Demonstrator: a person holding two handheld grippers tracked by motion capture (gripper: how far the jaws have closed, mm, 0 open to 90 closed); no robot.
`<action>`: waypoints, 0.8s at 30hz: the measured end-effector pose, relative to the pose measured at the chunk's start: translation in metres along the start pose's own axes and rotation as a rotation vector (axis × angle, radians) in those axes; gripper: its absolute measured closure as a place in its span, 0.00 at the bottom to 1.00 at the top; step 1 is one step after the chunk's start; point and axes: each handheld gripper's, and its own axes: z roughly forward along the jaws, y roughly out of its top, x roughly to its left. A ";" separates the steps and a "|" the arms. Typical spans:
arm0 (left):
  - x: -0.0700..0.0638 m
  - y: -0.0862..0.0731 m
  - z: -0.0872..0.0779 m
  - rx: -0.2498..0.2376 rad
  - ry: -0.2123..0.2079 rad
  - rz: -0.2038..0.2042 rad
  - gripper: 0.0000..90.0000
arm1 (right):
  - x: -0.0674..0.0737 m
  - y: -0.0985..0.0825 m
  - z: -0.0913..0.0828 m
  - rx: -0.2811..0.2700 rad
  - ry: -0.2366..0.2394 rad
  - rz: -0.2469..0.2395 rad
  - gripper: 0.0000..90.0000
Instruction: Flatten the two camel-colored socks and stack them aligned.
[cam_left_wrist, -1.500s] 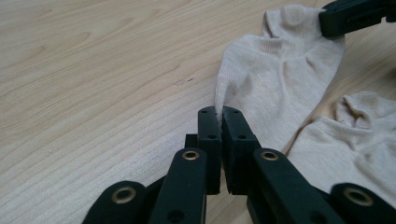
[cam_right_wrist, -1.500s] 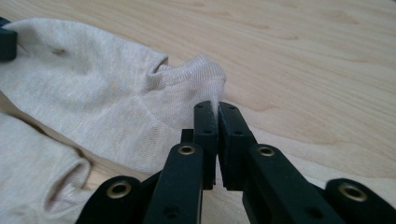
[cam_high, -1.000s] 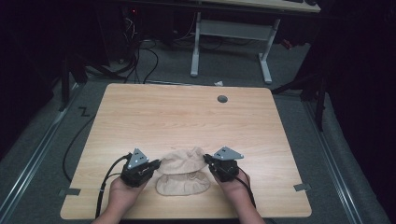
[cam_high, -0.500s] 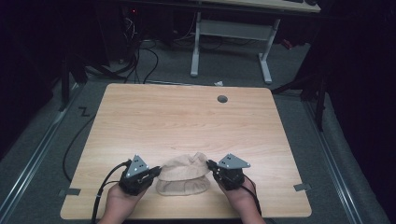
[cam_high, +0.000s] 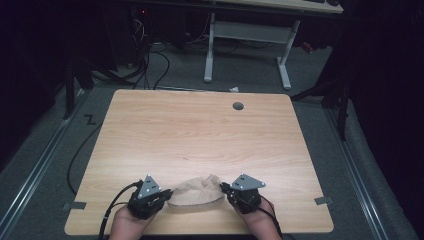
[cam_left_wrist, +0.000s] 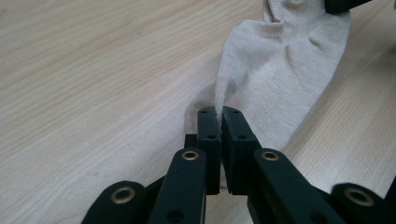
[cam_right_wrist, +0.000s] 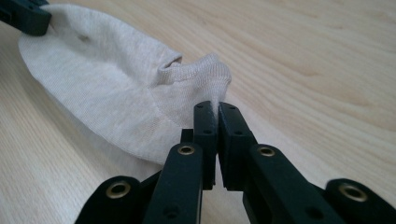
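Spread further apart since earlier: left claw (cam_high: 161, 195) and right claw (cam_high: 231, 192), each clenched on beige sock (cam_high: 196, 194), stretched low at bottom centre of desk (cam_high: 200, 135); likely flattening.

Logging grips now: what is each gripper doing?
Left gripper: shut on the sock.
Right gripper: shut on the sock.

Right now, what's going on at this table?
A person holds a beige sock between two tools near the front edge of the wooden table. The left hand-held gripper is shut on one end of the sock, and the right hand-held gripper is shut on the cuff end. The sock lies spread between them, mostly resting on the tabletop.
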 end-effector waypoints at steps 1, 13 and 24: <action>0.000 -0.001 0.002 0.012 -0.005 -0.004 0.96 | 0.000 -0.001 0.001 0.009 0.004 0.000 0.96; 0.012 -0.010 0.019 0.105 0.002 -0.039 0.93 | 0.002 -0.008 0.018 0.126 0.051 -0.002 0.96; 0.027 0.001 0.036 0.071 0.046 -0.036 0.87 | -0.005 -0.003 0.034 0.142 0.019 0.012 0.91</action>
